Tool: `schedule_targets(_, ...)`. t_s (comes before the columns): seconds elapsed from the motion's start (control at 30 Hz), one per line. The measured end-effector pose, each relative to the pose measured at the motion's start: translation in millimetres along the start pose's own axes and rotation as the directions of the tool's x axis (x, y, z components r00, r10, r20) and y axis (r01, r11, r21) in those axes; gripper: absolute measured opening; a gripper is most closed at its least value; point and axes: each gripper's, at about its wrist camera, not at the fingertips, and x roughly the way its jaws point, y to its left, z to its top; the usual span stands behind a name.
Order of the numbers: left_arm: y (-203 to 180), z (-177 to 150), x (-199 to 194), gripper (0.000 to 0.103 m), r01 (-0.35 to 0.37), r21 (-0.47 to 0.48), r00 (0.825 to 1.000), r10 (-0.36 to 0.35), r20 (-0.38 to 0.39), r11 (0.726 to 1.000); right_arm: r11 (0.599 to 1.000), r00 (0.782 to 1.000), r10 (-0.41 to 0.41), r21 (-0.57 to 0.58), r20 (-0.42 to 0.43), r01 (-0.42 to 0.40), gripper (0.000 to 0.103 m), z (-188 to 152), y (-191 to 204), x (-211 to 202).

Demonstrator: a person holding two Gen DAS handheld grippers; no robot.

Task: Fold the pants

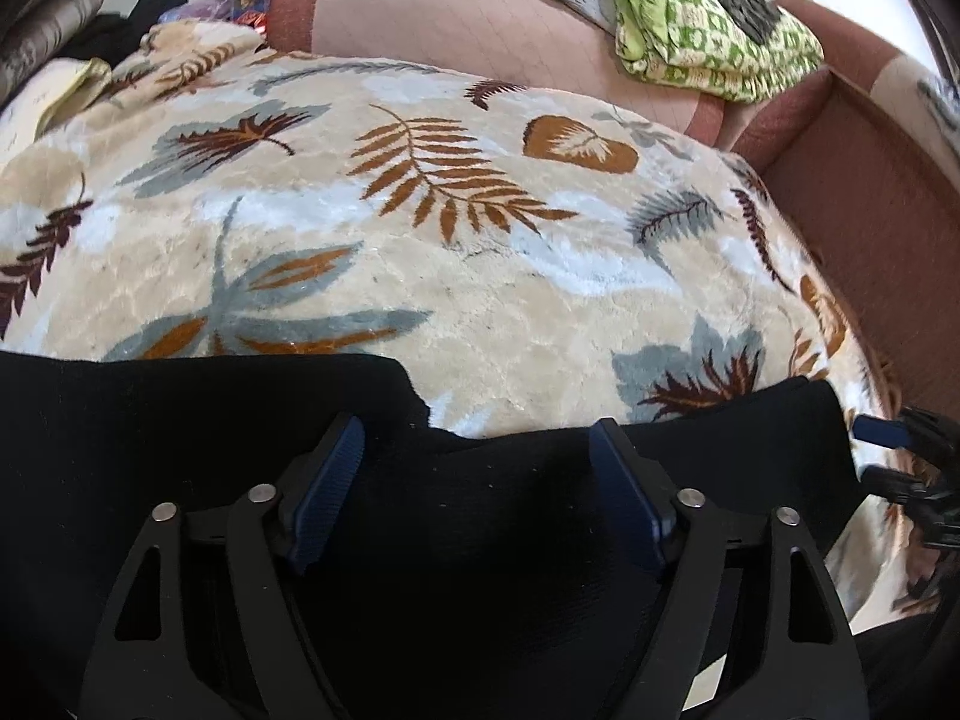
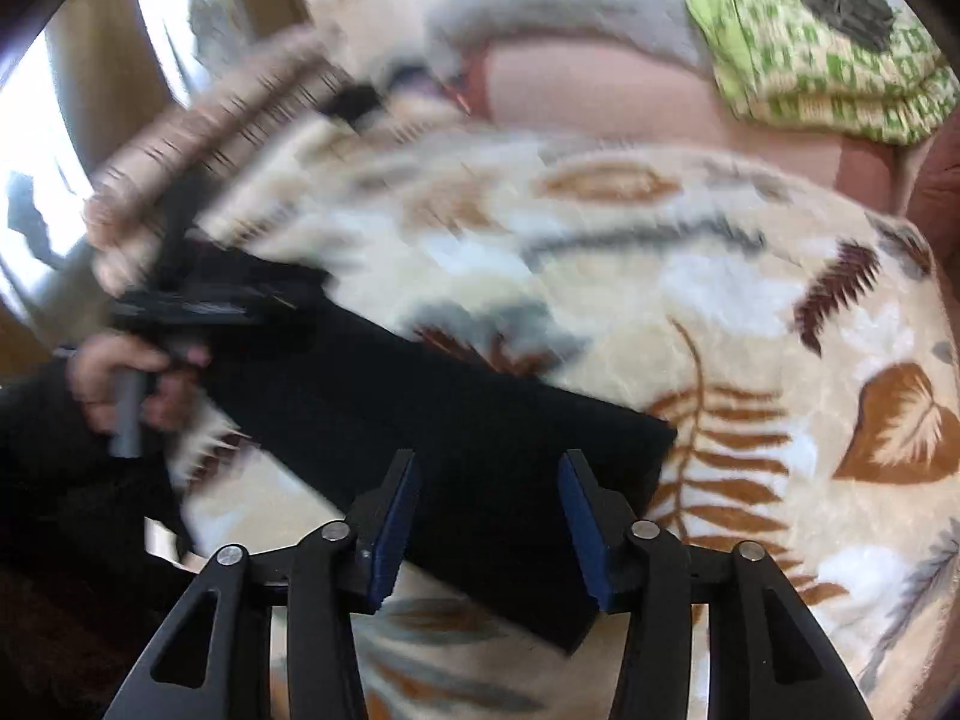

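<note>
Black pants (image 1: 456,516) lie flat on a cream leaf-patterned blanket (image 1: 456,276). My left gripper (image 1: 477,441) is open above the pants' far edge, its blue pads spread wide with nothing between them. In the right wrist view the pants (image 2: 456,438) run as a long black band from upper left to lower right. My right gripper (image 2: 489,480) is open over the band's near end. The other gripper (image 2: 198,312) shows blurred at the band's far left end, held by a hand. The right gripper's tips show at the left wrist view's right edge (image 1: 888,456).
The blanket covers a bed or sofa with pinkish-brown upholstery (image 1: 480,18) behind it. A folded green patterned cloth (image 1: 714,24) lies at the back right. Dark clothes and folded fabric (image 1: 120,24) sit at the back left. The right wrist view is motion-blurred.
</note>
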Motion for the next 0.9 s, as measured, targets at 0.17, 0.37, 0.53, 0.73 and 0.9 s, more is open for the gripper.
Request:
schedule_targets(0.17, -12, -4, 4, 0.082, -0.074, 0.057, 0.997, 0.074, 0.007, 0.996, 1.000, 0.991, -0.019, -0.022, -0.135, 0.016, 0.075, 1, 9, 28)
schedule_targets(0.37, -10, -4, 4, 0.084, -0.059, 0.044, 0.998, 0.059, 0.007, 0.997, 0.998, 0.987, -0.056, -0.017, -0.149, 0.054, 0.083, 1, 17, 36)
schedule_targets(0.53, -10, -4, 4, 0.084, -0.045, 0.043, 0.999, 0.045, 0.003, 0.998, 0.998, 0.987, -0.055, -0.037, -0.151, 0.049, 0.085, -3, 16, 36)
schedule_targets(0.73, -17, -7, 5, 0.084, -0.081, 0.085, 0.997, 0.082, -0.005, 0.993, 0.998, 0.988, -0.052, -0.050, -0.142, 0.045, 0.088, -7, 17, 34)
schedule_targets(0.9, -15, -9, 4, 0.084, -0.082, 0.075, 0.997, 0.081, 0.010, 0.994, 0.997, 0.989, -0.060, -0.061, -0.133, 0.052, 0.088, -9, 18, 32)
